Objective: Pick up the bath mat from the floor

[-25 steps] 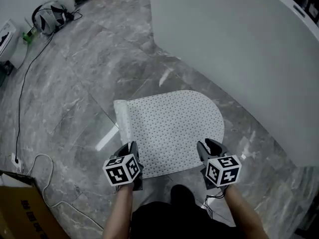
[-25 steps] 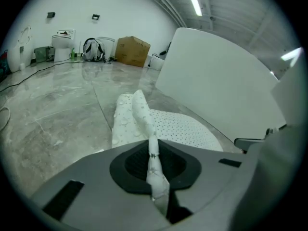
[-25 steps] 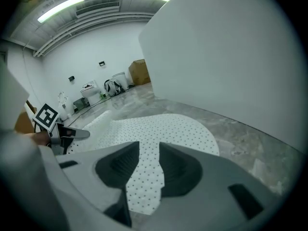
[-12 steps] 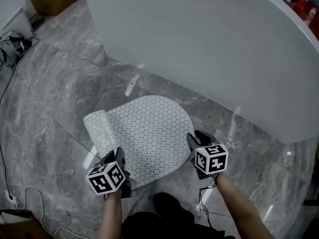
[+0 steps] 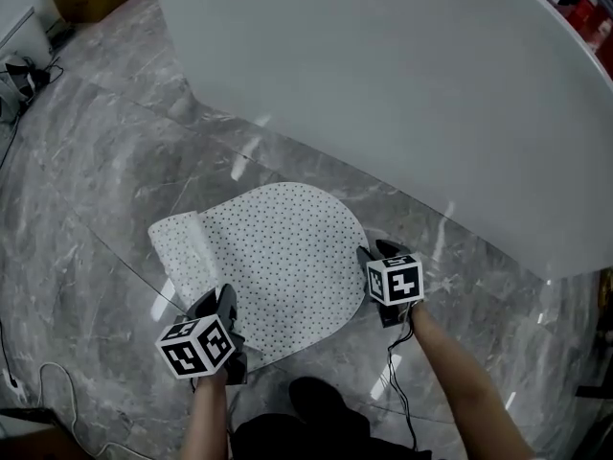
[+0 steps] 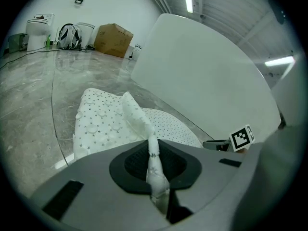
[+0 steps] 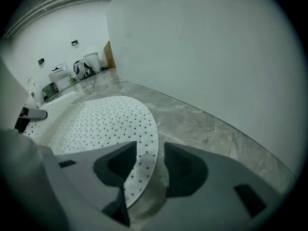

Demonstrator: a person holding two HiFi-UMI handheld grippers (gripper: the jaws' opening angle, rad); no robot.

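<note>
Left gripper (image 6: 153,163): jaws pinched narrow on a raised fold at the near-left edge of the white, dotted rubber bath mat (image 5: 278,257).
Right gripper (image 7: 144,165): jaws apart, just been opening; the mat's right edge lies loose between them.
Mat: flat on the grey marble floor (image 5: 86,190), far-left end rolled.
Behind: curved white panel (image 5: 383,84), just beside the mat.

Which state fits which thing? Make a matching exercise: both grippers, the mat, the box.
1 left gripper
2 right gripper
3 bath mat
4 cardboard box

a by the far wall
b open around the mat's rim
c clamped on a mat fold
d lies partly folded

Pairs: 1c, 2b, 3d, 4a. The right jaws have just been opening, the rim between them.
</note>
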